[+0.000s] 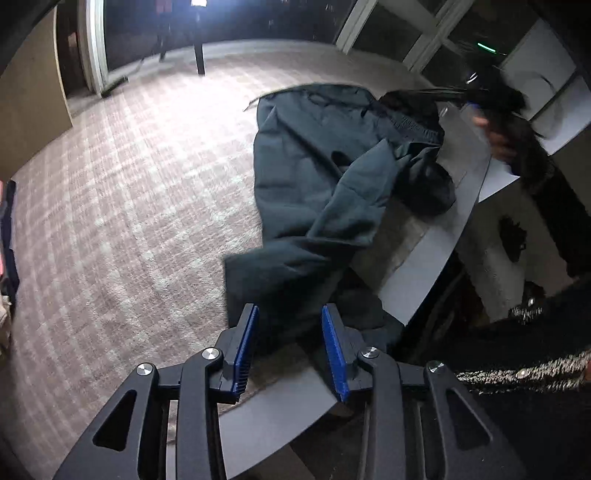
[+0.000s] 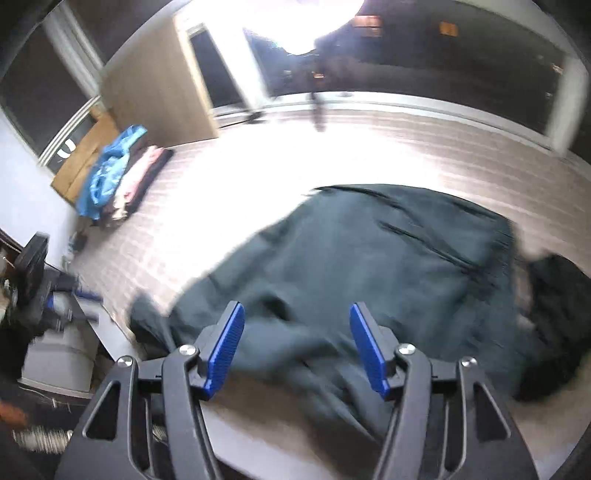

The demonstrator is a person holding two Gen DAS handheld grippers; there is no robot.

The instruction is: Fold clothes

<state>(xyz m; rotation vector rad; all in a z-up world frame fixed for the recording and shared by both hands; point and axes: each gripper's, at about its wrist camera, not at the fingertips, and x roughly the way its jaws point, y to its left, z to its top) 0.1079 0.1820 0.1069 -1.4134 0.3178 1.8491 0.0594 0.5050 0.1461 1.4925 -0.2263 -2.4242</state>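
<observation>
While the dark green garment [image 1: 317,192] lies rumpled on the checked carpet [image 1: 122,206], partly over a grey board [image 1: 432,266], left gripper [image 1: 290,347] hovers at its near edge, jaws wide apart, empty. Right gripper [image 2: 297,347] likewise w/ nothing held. Clothes pile [image 2: 118,181] sits well apart.

Checked beige cloth [image 1: 122,206] covers the surface, washed out white by glare in the right wrist view. Grey edge [image 1: 417,273] of surface bare at near side. Dark windows [image 2: 424,62] with white frames along the far side, black outside, a few orange lights. Bright lamp glare [image 2: 325,22] up top. Wooden panel [image 2: 159,88] at far left. Stack of clothes [image 2: 118,181], blue and pink, at the cloth's left corner. White sheet [image 1: 546,122] off to the right.
</observation>
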